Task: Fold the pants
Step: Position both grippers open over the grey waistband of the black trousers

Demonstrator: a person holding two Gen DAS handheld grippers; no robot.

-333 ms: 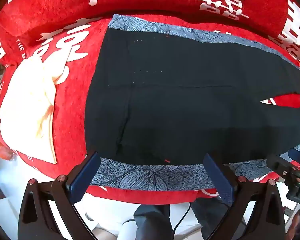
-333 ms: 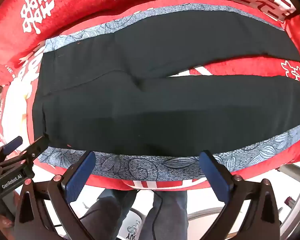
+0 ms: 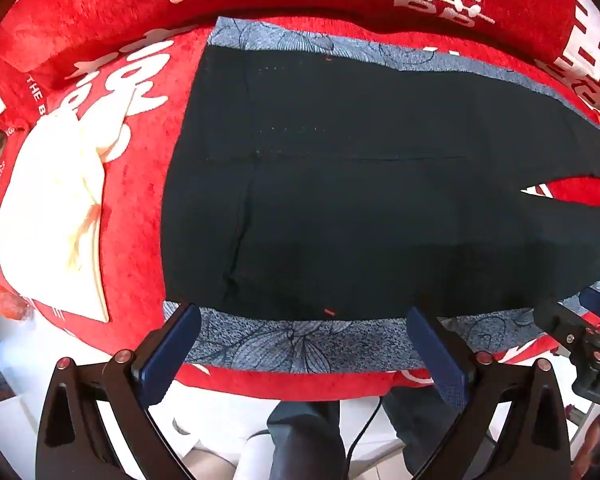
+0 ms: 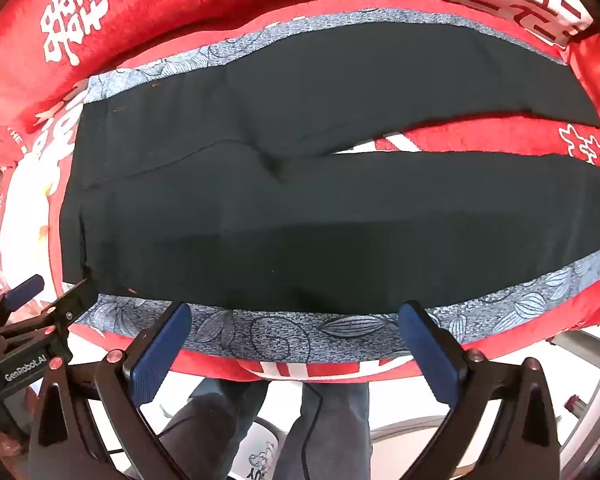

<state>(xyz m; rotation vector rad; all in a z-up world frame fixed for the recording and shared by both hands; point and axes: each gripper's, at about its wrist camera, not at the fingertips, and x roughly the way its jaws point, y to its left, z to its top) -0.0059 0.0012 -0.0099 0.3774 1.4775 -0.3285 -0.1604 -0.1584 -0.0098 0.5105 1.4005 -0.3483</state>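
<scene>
**Grippers poised at the near edge, no fold begun**

The black pants [image 3: 360, 184] lie flat on a grey floral cloth [image 3: 300, 344] over the red blanket [image 3: 140, 168], waistband left, legs splayed right. Against the frames a moment earlier, almost nothing has shifted, so folding has not started. The left gripper [image 3: 300, 352] and right gripper [image 4: 296, 344] hover with jaws wide apart, holding nothing. No containers are visible; a cream folded cloth [image 3: 52, 220] lies left of the waistband.

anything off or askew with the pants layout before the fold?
Mostly fine: the black pants lie flat, legs splayed apart with red blanket showing between them. One small pucker at the crotch. Both grippers, left and right, open, clear of cloth.
</scene>
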